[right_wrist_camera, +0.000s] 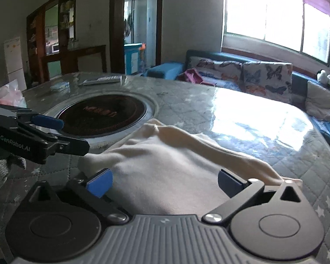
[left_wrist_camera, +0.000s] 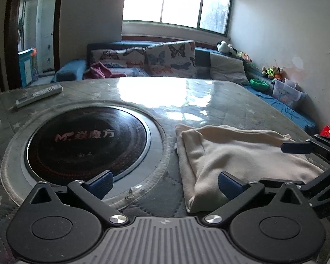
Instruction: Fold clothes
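Left wrist view looks over a round table with a quilted grey star-print cover under clear plastic (left_wrist_camera: 231,101), where a cream folded garment of soft knit fabric (left_wrist_camera: 237,158) lies just right of a black round induction cooktop set in a metal ring (left_wrist_camera: 88,140). Both tongs are spread wide and grip nothing: the left gripper (left_wrist_camera: 165,181) sits at the garment's near left corner, and the right gripper (right_wrist_camera: 164,181) hangs low over its near edge. A grey remote control (left_wrist_camera: 39,95) lies far left.
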The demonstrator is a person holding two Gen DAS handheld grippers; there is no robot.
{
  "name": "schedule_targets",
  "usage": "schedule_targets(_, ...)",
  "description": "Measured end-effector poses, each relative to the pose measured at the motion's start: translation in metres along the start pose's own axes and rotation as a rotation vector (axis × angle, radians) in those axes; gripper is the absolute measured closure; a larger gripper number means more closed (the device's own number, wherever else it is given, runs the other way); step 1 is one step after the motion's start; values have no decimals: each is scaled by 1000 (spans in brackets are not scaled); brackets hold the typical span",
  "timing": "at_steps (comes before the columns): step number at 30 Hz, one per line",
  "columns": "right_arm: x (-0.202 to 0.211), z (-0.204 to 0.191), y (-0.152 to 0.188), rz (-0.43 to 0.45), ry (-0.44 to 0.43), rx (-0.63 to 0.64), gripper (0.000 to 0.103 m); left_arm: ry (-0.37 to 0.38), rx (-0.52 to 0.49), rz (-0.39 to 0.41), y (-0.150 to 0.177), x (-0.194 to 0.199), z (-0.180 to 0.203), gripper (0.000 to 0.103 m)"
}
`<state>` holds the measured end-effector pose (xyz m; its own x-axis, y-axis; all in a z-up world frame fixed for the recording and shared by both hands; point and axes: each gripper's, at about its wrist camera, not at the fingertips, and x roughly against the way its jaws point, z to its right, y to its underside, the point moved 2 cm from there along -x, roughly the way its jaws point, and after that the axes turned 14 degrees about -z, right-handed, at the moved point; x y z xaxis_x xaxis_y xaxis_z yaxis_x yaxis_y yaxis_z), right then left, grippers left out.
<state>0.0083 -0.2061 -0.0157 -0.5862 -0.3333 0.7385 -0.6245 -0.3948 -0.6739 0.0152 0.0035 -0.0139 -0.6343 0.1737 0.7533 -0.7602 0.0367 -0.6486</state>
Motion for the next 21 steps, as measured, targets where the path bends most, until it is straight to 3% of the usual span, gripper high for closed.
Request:
schedule_targets(5,-1,3,-4,31,61,-36,0,4,27,-17,1,-1,-4,0)
schedule_targets(15,-32,-5,-4,-23,130,-22,0,6,63,-49,3,-3,-12,0)
schedule_targets(21,-33,1,-6,-58,104,-46,0,3,89,-42,2,-4,-15,0)
